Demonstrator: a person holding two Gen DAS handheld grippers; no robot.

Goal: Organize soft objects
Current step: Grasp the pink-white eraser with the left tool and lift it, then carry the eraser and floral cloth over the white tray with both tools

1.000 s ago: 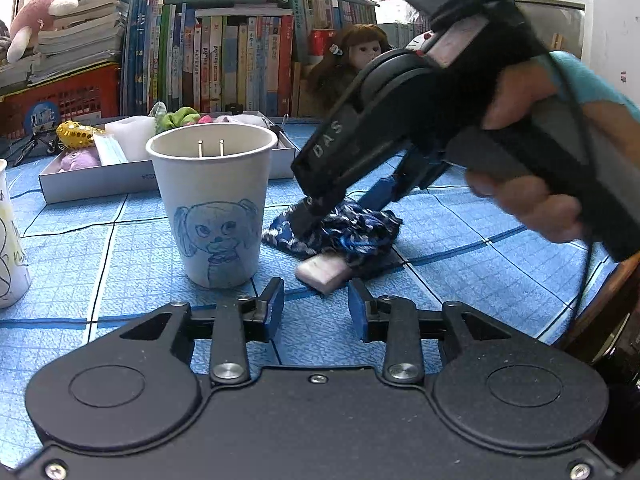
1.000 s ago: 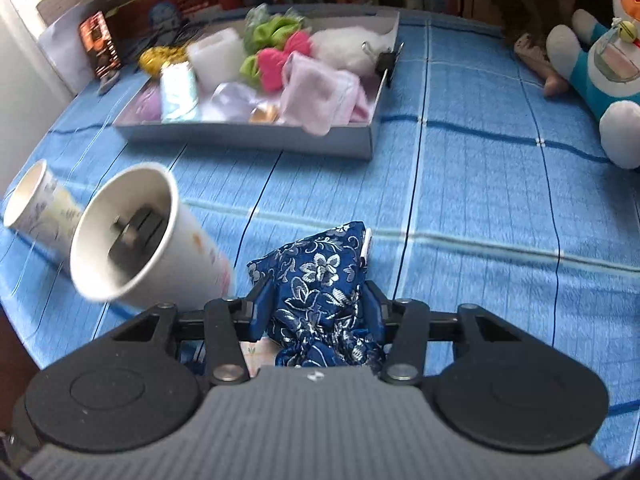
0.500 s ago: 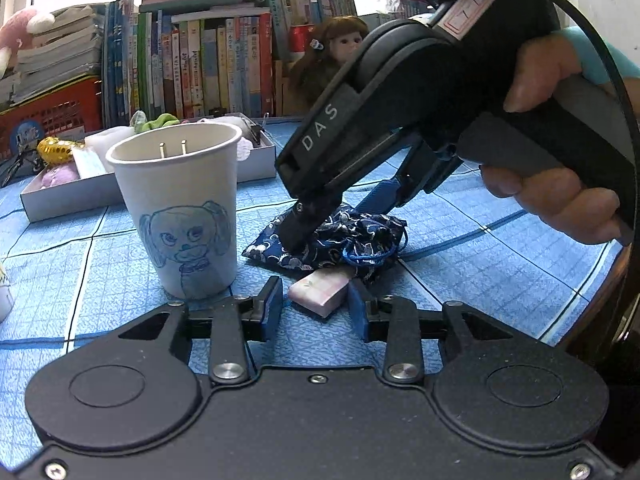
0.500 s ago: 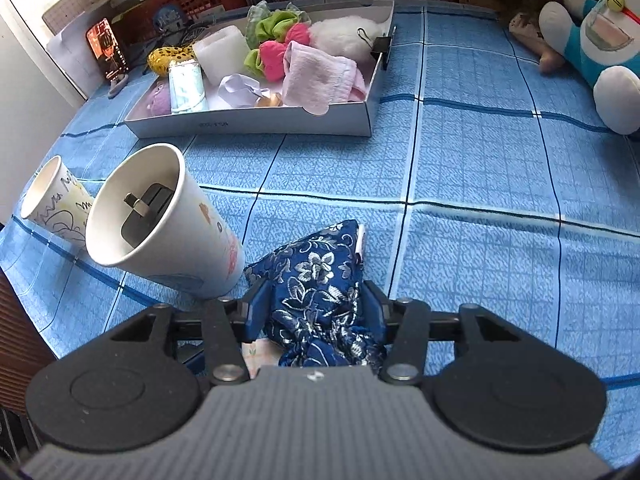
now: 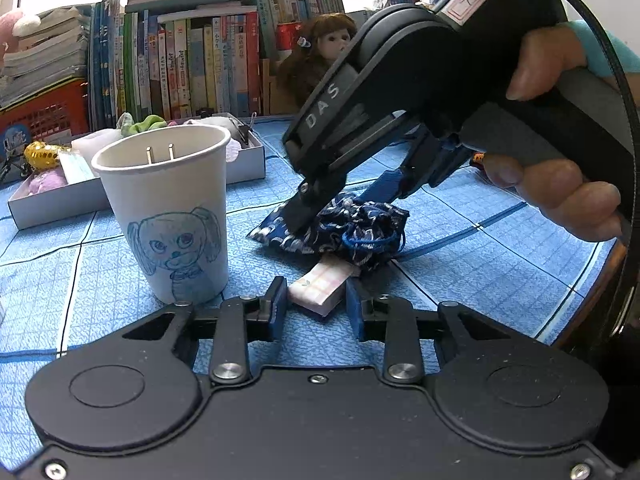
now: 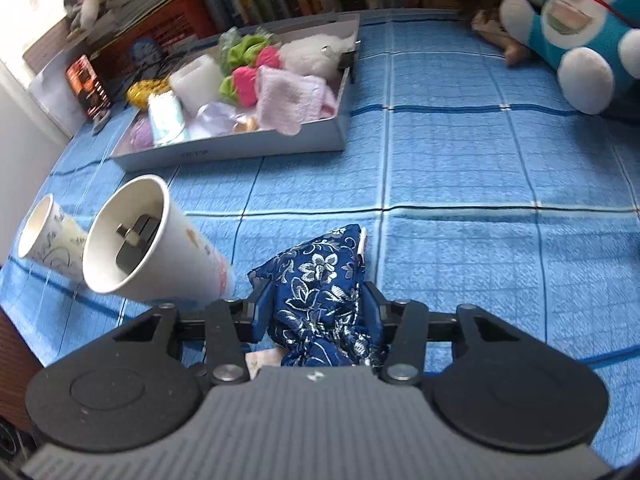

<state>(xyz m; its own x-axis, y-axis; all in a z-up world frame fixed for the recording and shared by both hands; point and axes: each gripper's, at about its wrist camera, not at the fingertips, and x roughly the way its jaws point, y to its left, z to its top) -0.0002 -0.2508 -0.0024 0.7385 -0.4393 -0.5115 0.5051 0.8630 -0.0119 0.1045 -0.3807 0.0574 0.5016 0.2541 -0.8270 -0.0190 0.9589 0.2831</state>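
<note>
Left of the blue brocade pouch [image 6: 320, 280], two paper cups stand on the blue checked cloth [image 6: 480, 160]: the plain-patterned cup [image 6: 48, 236] at the edge and, beside it, the dog-drawing cup [image 5: 168, 216], which holds one black plug with two prongs. Since a second ago the left gripper [image 5: 316, 300] has closed in on the pouch: the one pink packet [image 5: 320, 286] poking from the pouch's mouth, then ahead of the fingertips, now lies between its parted fingers, neither pad clearly pressing it. The right gripper [image 6: 318, 310] stays clenched on the pouch, which rests on the cloth just right of the dog-drawing cup. Beyond the pouch sits one grey tray [image 6: 240, 152] heaped with soft items. Far right of the pouch sits one blue-and-white plush [image 6: 576, 40].
</note>
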